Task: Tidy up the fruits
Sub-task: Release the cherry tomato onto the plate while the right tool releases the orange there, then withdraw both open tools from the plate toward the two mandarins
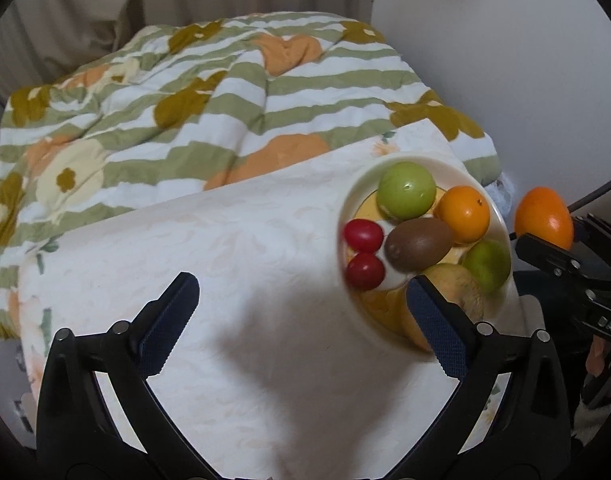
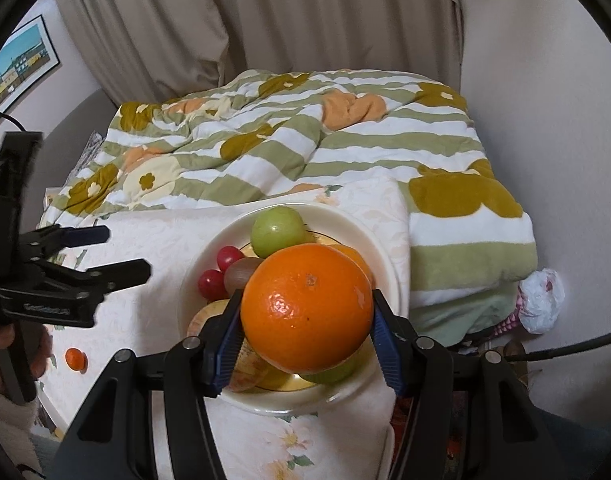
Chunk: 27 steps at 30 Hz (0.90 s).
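Beige curtains (image 2: 265,32) hung behind a bed covered by a striped, flowered quilt (image 1: 185,120), with a white cloth (image 1: 225,260) spread over the near part. On the cloth sat a cream plate (image 2: 361,240) holding a green apple (image 1: 405,189), a small orange (image 1: 463,214), a kiwi (image 1: 419,244), a lime (image 1: 487,266), a tan fruit partly hidden at the front (image 1: 453,284) and two cherry tomatoes (image 1: 363,235).

The right tongs (image 2: 307,320) gripped a large orange (image 2: 307,308) between their blue pads, held above the plate's near side. The left tongs (image 1: 301,312) stood wide open over bare cloth to the left of the plate, holding nothing, one tip overlapping the plate's edge in the picture.

Only the right view showed a framed picture (image 2: 21,60) on the wall, a white plastic bag (image 2: 543,300) beside the bed and a tiny orange fruit (image 2: 73,358) alone on the cloth. The left view showed the plated fruit unobstructed.
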Motion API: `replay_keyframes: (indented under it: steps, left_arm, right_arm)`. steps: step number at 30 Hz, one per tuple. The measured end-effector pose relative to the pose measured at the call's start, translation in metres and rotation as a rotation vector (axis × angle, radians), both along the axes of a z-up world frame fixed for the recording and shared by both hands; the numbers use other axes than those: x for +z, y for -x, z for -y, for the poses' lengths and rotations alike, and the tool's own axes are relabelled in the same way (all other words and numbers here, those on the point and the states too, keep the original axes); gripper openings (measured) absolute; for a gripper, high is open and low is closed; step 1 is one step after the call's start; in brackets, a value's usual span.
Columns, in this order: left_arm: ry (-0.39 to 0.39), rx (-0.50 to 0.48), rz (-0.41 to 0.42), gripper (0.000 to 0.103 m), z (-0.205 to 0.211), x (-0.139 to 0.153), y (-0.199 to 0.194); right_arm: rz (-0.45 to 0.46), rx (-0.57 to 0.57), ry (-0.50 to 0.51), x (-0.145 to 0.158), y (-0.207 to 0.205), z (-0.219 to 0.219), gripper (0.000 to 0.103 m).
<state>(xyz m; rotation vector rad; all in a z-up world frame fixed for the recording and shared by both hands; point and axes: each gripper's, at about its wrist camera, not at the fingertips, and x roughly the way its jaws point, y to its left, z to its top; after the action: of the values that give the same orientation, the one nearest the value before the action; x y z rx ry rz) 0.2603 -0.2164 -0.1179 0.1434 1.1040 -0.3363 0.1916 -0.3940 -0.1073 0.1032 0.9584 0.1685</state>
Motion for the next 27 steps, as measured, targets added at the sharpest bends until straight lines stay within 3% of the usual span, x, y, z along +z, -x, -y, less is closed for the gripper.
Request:
replay_keyframes:
  steps: [5,17,19,22,27]
  left_arm:
    - [-0.053,0.018,0.027,0.103,-0.014,0.005,0.011]
    - [-0.071,0.097,0.04,0.103,-0.036,0.01,0.03]
    - [-0.07,0.11,0.04,0.103,-0.04,0.011,0.034]
    - [-0.064,0.129,0.043,0.103,-0.044,0.013,0.04]
    - [-0.051,0.156,0.056,0.103,-0.048,0.017,0.051]
  right_arm:
    - [-0.002,0.024,-0.002,-0.011,-0.008,-0.008,0.055]
    - [-0.032,0.038,0.008,-0.03,-0.02,-0.019,0.055]
    - [-0.019,0.034,-0.017,-0.029,-0.018,-0.017,0.06]
    - [0.028,0.034,-0.016,-0.02,-0.015,-0.016,0.088]
    - [0.073,0.037,0.015,-0.012,-0.007,-0.016,0.094]
